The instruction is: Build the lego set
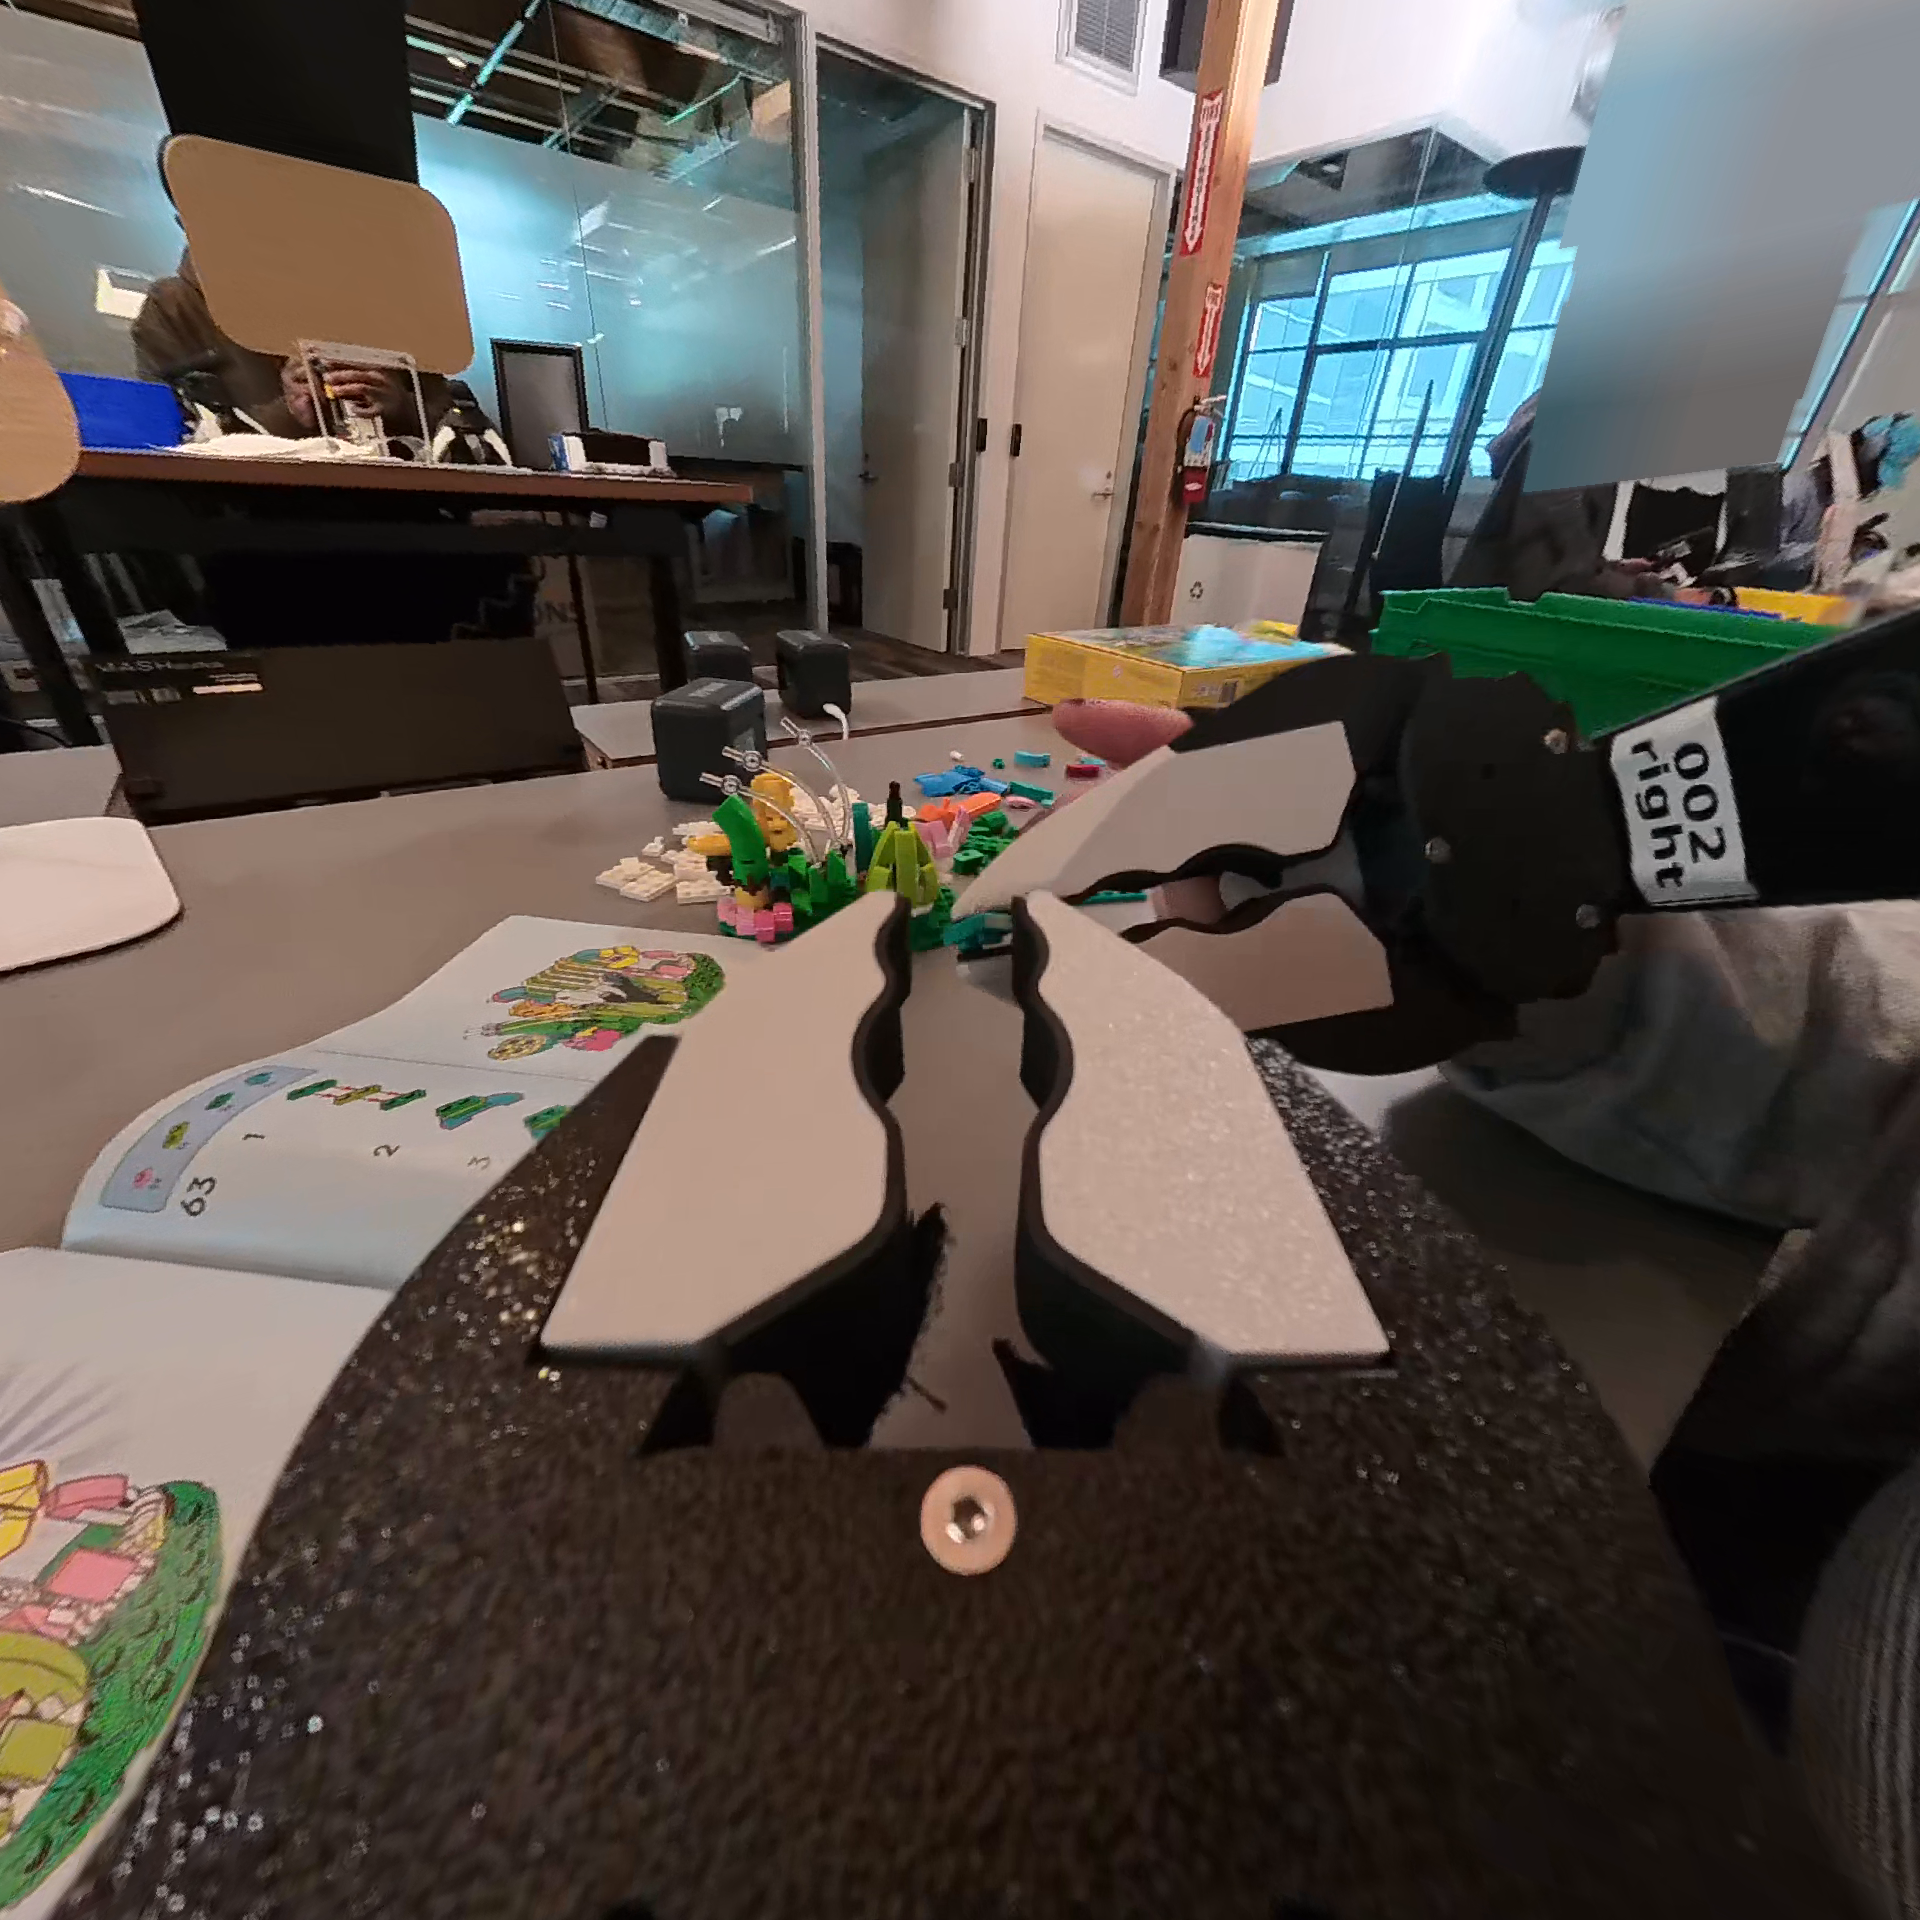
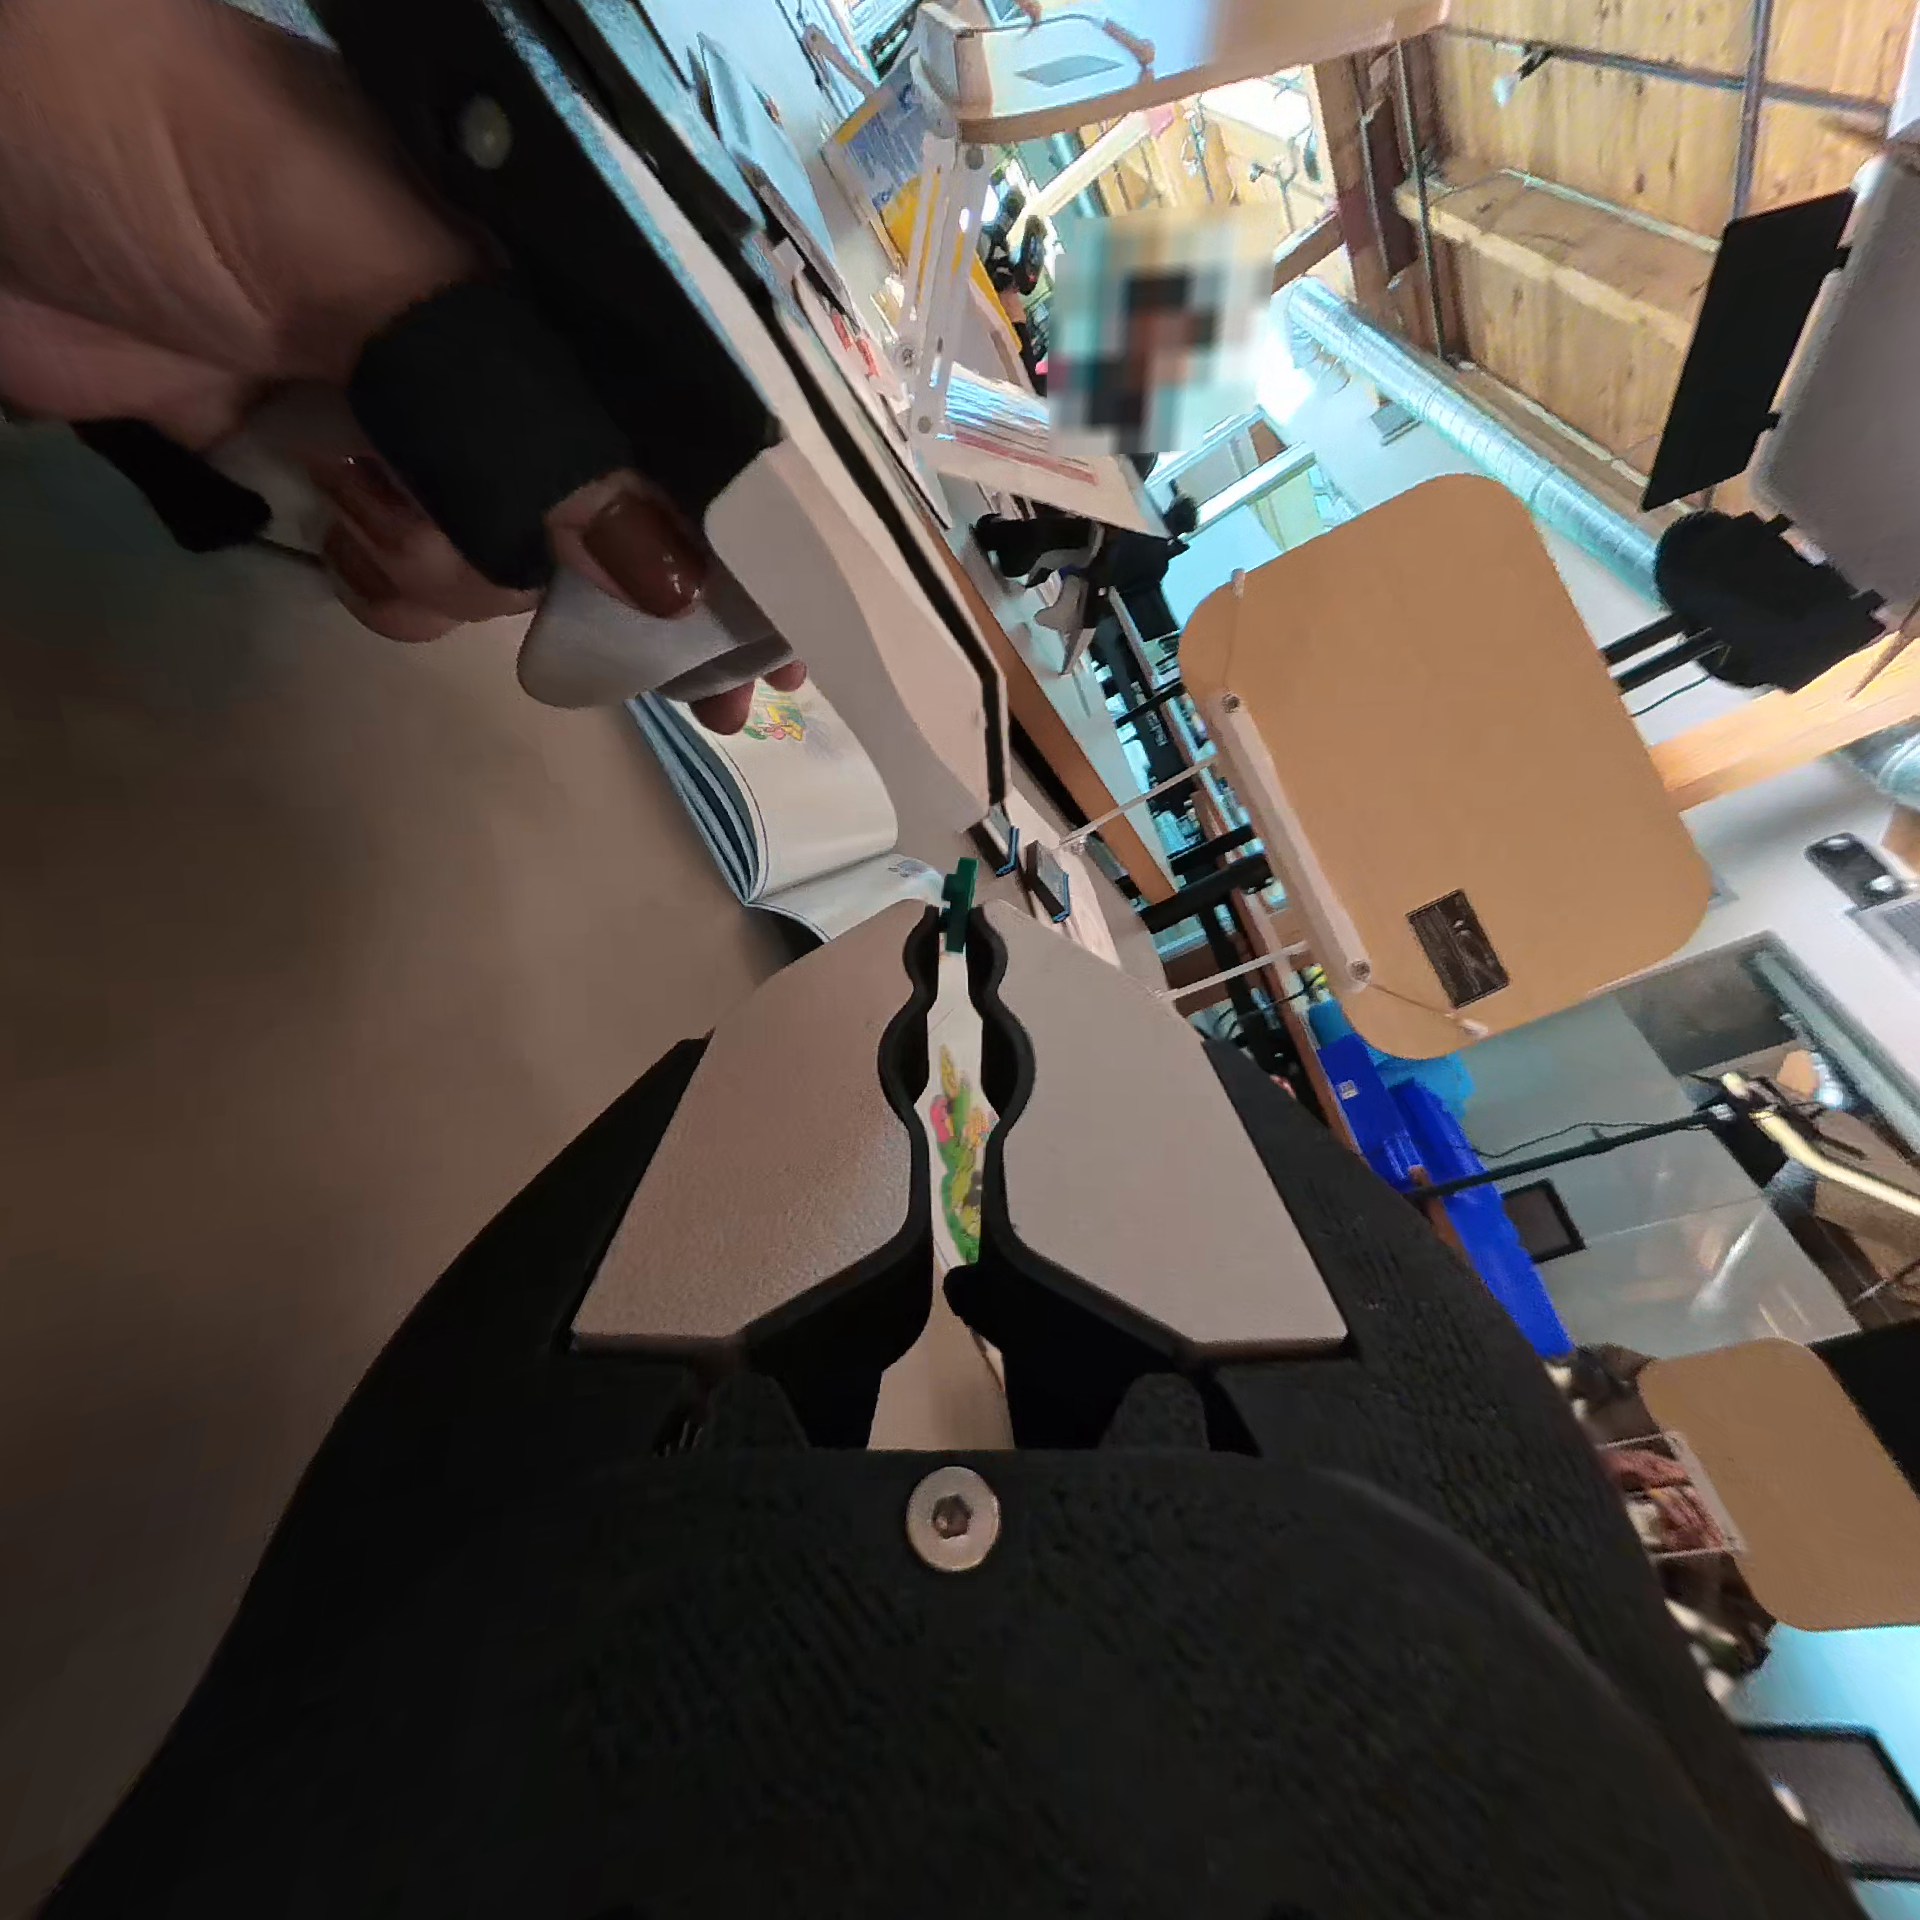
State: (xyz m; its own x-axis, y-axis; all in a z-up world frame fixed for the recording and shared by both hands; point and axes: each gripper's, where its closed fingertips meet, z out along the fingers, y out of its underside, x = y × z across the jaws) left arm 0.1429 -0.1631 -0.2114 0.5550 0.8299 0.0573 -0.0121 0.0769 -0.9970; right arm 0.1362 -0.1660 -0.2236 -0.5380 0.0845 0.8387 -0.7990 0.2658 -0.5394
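Right gripper (image 2: 958, 920) is closed almost fully on a small dark green lego piece (image 2: 957, 906), which it pinches only at the very tips of its fingers, so that most of the piece stands out beyond them. This gripper is rolled strongly to one side, as the tilted room in its own view shows, and it comes in from the right side of the table. Left gripper (image 1: 961, 914) has its jaws only a little apart, with a narrow gap, and I can see nothing between them; it seems empty, and it is raised above the open instruction booklet (image 1: 343, 1132).

Going outward from the tips, the two grippers nearly meet: the right one lies just in front of the left tips and a little to their right, and its tips point toward the left. Directly behind this meeting point stands the half-built model (image 1: 821, 862), green with yellow and pink parts and thin clear arches, on the grey table (image 1: 343, 904). Loose bricks (image 1: 977, 790) are scattered beyond it, and the yellow set box (image 1: 1153, 665) is farther back.

To my judgement, the right gripper is the nearer one to the model, and the held piece must travel forward and slightly left to reach it. Whether the left gripper touches the model, I cannot tell
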